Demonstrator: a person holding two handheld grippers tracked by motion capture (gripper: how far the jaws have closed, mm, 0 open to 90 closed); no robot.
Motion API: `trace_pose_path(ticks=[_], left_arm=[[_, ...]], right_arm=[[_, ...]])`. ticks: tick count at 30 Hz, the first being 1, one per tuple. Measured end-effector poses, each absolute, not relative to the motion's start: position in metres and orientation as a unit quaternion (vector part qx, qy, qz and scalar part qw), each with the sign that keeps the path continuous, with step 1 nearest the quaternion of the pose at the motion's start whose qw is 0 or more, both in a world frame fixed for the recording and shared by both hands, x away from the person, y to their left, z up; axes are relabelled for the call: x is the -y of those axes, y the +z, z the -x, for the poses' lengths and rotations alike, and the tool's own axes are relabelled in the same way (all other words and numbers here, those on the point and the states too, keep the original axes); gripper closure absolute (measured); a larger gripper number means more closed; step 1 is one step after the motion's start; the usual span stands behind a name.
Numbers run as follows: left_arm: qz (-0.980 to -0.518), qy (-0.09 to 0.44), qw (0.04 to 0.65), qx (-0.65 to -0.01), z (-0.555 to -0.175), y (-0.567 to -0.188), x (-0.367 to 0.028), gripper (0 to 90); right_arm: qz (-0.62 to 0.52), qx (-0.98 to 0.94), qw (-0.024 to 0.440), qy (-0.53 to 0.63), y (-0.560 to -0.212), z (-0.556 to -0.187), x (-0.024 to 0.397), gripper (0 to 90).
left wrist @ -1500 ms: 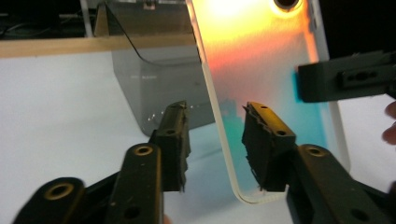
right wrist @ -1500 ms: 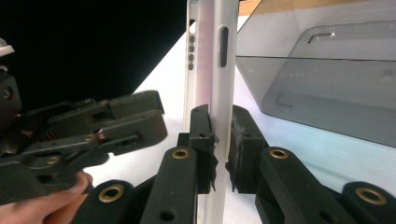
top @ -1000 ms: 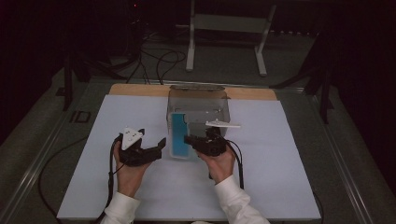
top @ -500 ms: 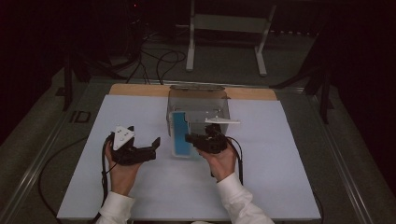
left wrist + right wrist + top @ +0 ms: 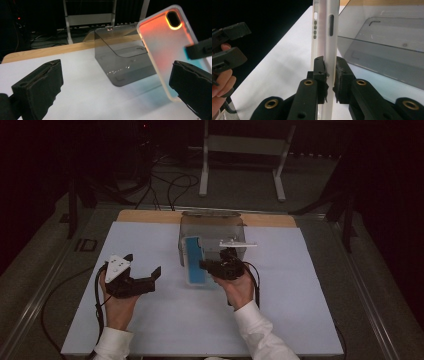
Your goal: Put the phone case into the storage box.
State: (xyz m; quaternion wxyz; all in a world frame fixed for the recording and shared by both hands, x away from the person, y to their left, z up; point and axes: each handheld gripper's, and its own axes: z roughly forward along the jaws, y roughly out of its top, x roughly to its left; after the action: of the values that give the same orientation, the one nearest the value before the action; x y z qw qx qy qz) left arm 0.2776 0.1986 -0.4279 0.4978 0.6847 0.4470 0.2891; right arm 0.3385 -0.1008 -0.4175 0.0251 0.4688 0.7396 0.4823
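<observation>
Right claw (image 5: 329, 75) clamped on phone case (image 5: 325, 37) edge beside smoky box (image 5: 212, 227), orange tint seen from the left gripper view, left claw (image 5: 145, 265) apart after opening, empty, case bottom cut off.

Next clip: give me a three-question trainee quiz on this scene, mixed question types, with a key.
1. True or false: the right hand-held gripper is clamped on the edge of the phone case.
2. The left hand-held gripper is: A) open and holding nothing, B) shut on the case, C) resting inside the box.
3. What stands just behind the case on the white sheet?

Key: 1 true; 2 A; 3 a smoky transparent box.
</observation>
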Motion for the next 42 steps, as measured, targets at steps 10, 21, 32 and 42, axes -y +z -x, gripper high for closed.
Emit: trace_pose_path(ticks=[10,21,32,42], left_arm=[[-0.676,0.31,0.509,-0.434,-0.268,-0.43,-0.21,0.1],[-0.677,0.316,0.501,-0.437,-0.261,-0.442,-0.222,0.1],[-0.677,0.323,0.498,-0.436,-0.252,-0.455,-0.234,0.1],[-0.682,0.32,0.49,-0.439,-0.241,-0.472,-0.242,0.1]], right_arm=[[-0.464,-0.745,0.03,0.479,-0.408,-0.343,0.103,81.7],[-0.468,-0.746,0.034,0.472,-0.402,-0.35,0.105,81.7],[-0.473,-0.748,0.035,0.464,-0.399,-0.354,0.106,81.7],[-0.477,-0.748,0.038,0.46,-0.393,-0.358,0.107,81.7]])
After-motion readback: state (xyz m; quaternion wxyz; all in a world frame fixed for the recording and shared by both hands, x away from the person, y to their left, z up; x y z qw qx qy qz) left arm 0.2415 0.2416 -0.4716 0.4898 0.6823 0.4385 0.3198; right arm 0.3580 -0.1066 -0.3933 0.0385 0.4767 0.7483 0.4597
